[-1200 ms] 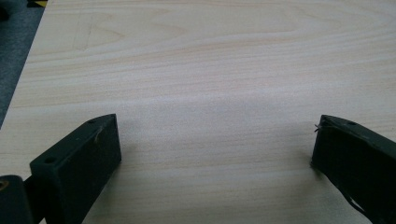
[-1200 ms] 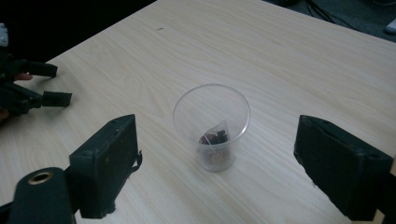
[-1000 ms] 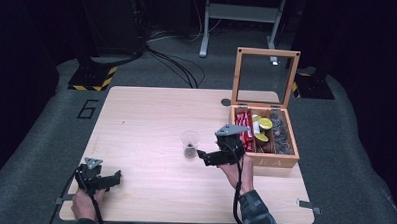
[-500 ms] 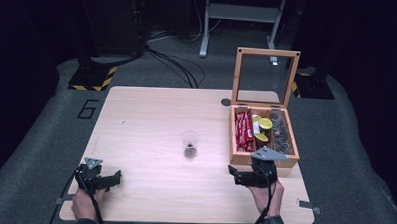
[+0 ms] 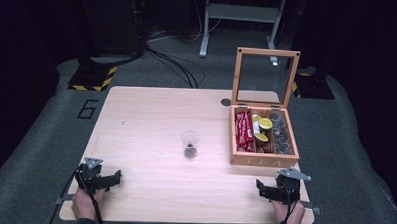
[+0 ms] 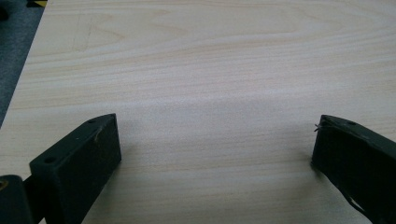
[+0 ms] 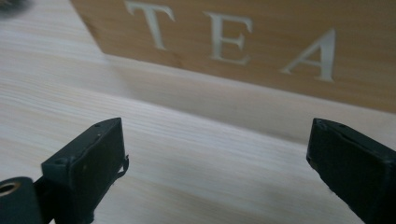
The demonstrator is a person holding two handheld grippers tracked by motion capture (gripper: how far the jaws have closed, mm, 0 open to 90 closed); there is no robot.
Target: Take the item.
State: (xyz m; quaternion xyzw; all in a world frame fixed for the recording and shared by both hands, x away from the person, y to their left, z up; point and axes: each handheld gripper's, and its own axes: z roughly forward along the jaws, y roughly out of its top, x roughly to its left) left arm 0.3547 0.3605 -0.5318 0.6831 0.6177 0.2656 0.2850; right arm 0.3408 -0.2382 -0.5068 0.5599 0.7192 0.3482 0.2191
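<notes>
- While my right gripper [image 5: 264, 190] rested at the near right corner of the table [image 5: 151, 115], its jaws stood wide apart with nothing between them, and its own view showed only bare wood and the lettered front wall of the tea box [image 7: 261, 37] just beyond the tips.
- My left gripper [image 5: 111, 178] lay at the near left corner, jaws equally wide and empty over plain tabletop in the left gripper view.
- From my right gripper, the clear cup [image 5: 189, 143] stood at about ten o'clock, well apart, upright near the middle of the table, with a small dark thing in its bottom; I could not tell what it was.
- At roughly twelve o'clock from that same gripper sat the tea box, lid [image 5: 266, 77] raised upright, holding red packets [image 5: 243, 129], yellow-topped pods [image 5: 262, 129] and dark pieces in its right-hand compartment.
- I judged the job as done or nearly so: something lay in the cup, both grippers were parked and empty, and what might remain was closing the lid.
</notes>
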